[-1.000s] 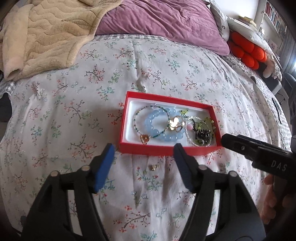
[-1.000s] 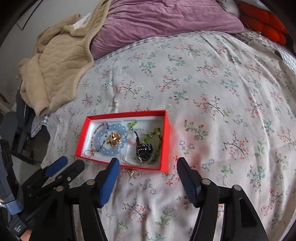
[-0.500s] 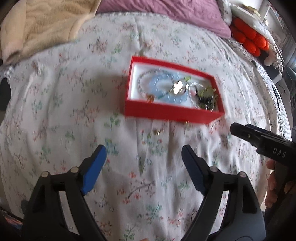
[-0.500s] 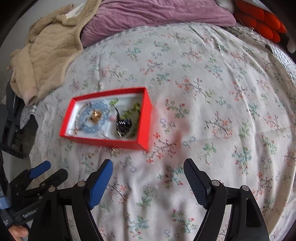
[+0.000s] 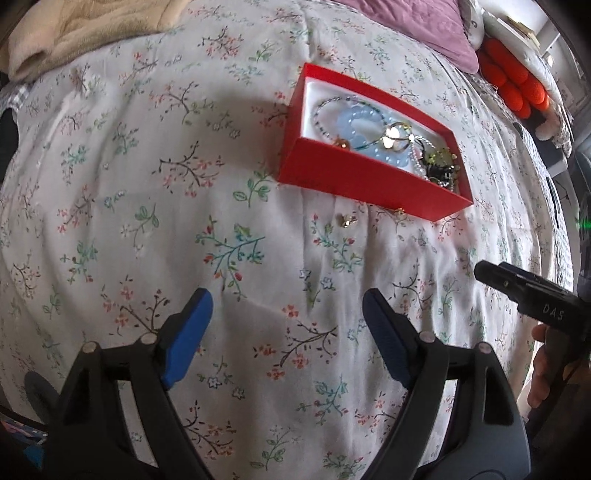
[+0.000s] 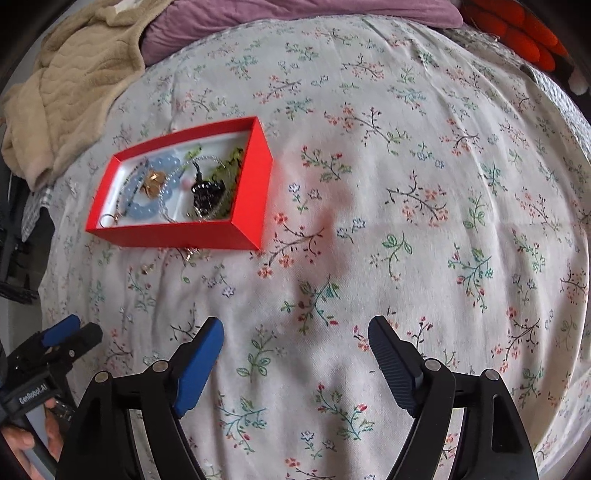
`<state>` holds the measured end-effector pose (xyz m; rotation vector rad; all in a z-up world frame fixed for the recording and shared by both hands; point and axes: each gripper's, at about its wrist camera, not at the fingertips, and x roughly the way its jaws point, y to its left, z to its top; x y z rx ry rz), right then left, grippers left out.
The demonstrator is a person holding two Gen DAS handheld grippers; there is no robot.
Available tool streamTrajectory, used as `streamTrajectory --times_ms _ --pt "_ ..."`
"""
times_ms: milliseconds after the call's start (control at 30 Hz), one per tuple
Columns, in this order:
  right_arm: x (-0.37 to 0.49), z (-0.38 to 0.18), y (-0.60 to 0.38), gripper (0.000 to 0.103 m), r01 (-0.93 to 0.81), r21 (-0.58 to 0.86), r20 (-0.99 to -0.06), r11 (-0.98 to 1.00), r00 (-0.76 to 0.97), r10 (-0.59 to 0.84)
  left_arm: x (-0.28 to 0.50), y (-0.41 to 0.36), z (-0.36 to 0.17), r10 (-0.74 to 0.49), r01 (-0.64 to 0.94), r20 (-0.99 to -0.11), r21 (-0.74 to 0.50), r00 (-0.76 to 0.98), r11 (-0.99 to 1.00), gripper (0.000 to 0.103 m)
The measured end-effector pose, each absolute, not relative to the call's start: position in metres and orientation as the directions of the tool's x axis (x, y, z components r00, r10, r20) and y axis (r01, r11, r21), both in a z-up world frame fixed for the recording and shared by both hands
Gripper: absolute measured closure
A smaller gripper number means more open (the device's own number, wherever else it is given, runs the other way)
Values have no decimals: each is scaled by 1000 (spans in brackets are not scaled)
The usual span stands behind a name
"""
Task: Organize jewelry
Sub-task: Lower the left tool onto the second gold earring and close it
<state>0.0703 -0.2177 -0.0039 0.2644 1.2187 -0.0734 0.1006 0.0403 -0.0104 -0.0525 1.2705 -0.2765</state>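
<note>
Since two small gold pieces lie loose on the bedspread just outside the red box [image 5: 373, 184], the step in hand looks like gathering them into it. The nearer one, a small gold earring [image 5: 346, 220], sits on the floral bedspread [image 5: 147, 184] close to the box's near wall; a second gold piece [image 5: 399, 211] lies almost against that wall. Inside the box are a pale blue bead bracelet [image 5: 364, 129], thin chains and a dark beaded item [image 5: 441, 171], all tangled together.

To do it well, I would bring one tool down steeply over the earring, jaws straddling it, and close gently so the soft cloth is not pinched along with it. The fabric puckers there, so a shallow pass may push the piece into a fold. The piece against the wall needs a jaw slipped in along the wall without shoving the box.

The left tool [image 5: 286, 325] stands wide apart with nothing between its blue pads, above bare bedspread short of the earring. The right tool [image 6: 295, 350] is likewise spread and empty, off to the box's right.

Compared with a second ago, both tools' jaws have just been opening wider, empty throughout. Both views tilt further downward now, so the box sits higher and farther from the fingertips, and the beige blanket [image 6: 74, 74] and purple pillow [image 6: 258, 14] have slid towards the top edge.
</note>
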Motion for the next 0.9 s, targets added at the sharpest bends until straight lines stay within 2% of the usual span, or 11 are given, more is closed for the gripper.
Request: streamTrajectory --times_ms 200,300,367,567,900 --pt "71 -10 -222 21 211 166 -943 963 320 92 112 49 -24 -300 126 -919 -276 256 953 20" --pt "73 -11 -222 21 211 163 -945 964 314 91 116 47 -22 -345 123 -899 -323 271 938 28" --pt "74 -12 -222 21 209 163 -946 964 311 93 118 42 -23 -365 128 -890 -343 273 931 39" --pt "82 -16 -218 21 208 164 -949 964 302 96 127 15 -28 -382 152 -886 -353 263 923 59" --pt "90 -20 -214 21 207 163 -951 965 292 98 137 -14 -35 -339 159 -900 -305 275 939 70"
